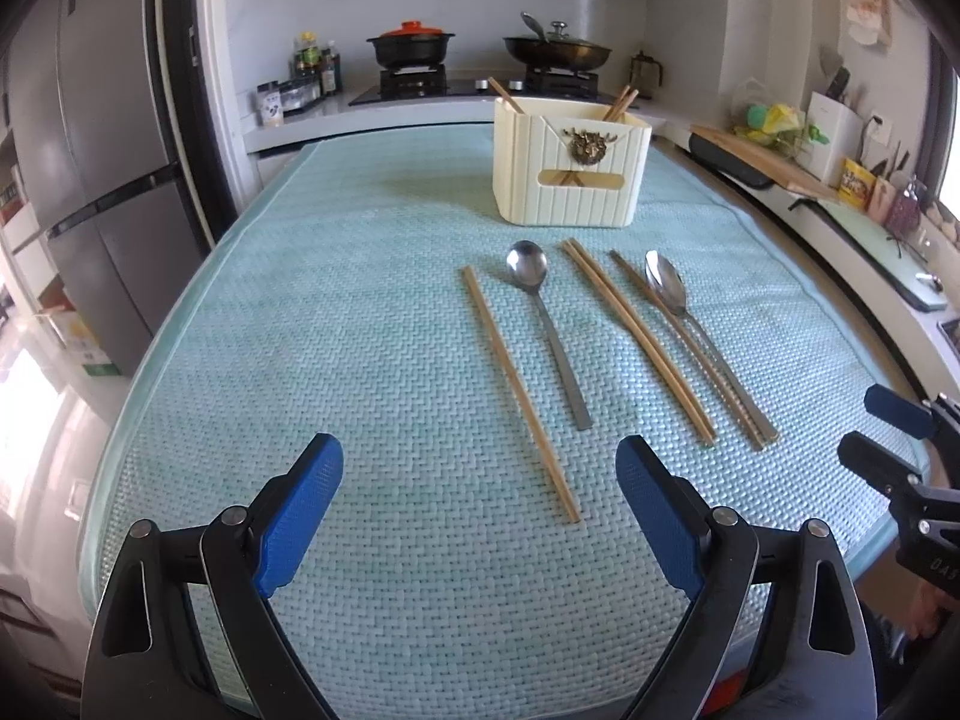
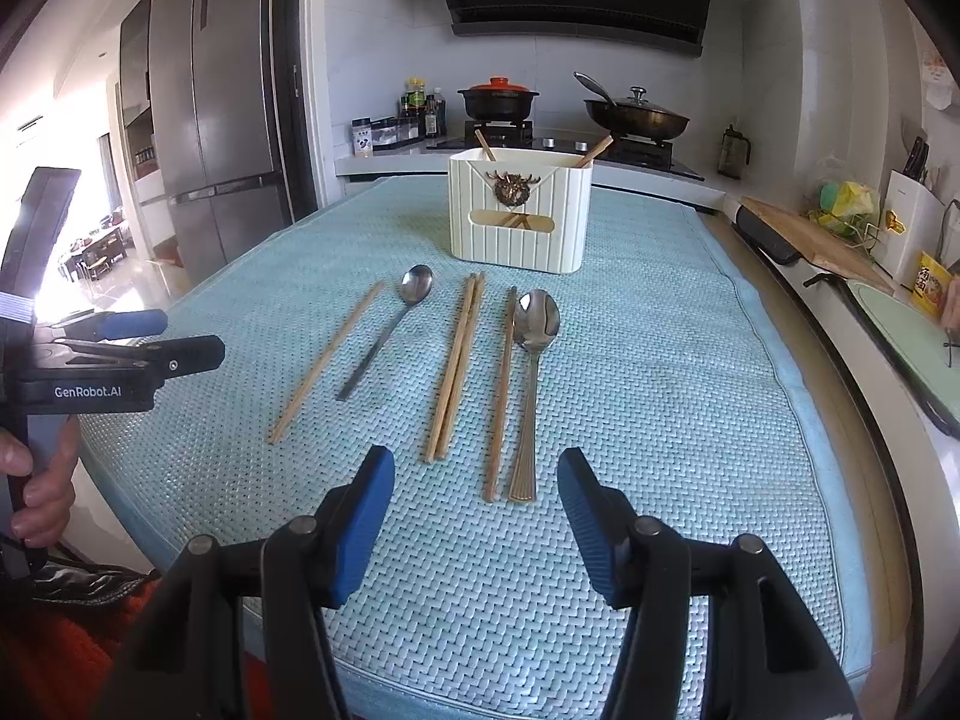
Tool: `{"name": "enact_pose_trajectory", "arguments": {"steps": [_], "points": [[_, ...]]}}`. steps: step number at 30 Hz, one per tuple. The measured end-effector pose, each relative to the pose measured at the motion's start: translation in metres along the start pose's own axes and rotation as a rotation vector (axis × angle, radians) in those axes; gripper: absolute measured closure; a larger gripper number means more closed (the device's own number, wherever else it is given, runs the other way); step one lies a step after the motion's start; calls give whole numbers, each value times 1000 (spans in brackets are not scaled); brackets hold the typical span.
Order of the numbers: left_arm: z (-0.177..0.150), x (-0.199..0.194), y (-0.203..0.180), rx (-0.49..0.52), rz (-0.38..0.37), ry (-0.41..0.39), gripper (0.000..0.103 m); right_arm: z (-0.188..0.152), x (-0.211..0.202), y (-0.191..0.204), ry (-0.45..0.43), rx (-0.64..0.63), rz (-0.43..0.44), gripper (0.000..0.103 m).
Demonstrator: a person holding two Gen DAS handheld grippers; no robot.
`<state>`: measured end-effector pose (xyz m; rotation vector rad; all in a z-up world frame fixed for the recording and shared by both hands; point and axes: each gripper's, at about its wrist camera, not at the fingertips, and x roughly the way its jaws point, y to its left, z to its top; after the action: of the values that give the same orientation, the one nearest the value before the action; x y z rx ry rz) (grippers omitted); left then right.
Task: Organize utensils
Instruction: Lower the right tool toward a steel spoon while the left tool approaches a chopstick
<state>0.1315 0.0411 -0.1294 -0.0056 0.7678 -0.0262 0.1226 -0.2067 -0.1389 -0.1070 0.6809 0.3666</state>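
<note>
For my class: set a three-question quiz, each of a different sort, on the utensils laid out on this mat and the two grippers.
1. How many spoons lie on the mat?
2. True or false: the cream holder already has chopsticks standing in it.
3. Which lies nearest the right gripper? A) the lone chopstick at far left B) the ornate-handled spoon C) the chopstick pair

Key
1. Two: the plain spoon and the ornate-handled one.
2. True; sticks poke out at both top corners.
3. B. Both grippers, the left gripper too, are open and empty.
</note>
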Motion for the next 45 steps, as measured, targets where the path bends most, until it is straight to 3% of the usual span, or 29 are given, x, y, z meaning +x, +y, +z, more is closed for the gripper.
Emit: {"name": "enact_pose_trajectory", "arguments": {"steps": [11, 25, 45], "points": [[-6, 2, 17, -62, 18, 20, 9, 4, 13, -19, 25, 63, -8, 45], [-7, 15, 15, -48, 22, 55, 9, 2, 17, -42, 49, 106, -74, 45], [-8, 37, 21, -64, 23, 103, 9, 3, 35, -43, 85, 92, -54, 45]]}}
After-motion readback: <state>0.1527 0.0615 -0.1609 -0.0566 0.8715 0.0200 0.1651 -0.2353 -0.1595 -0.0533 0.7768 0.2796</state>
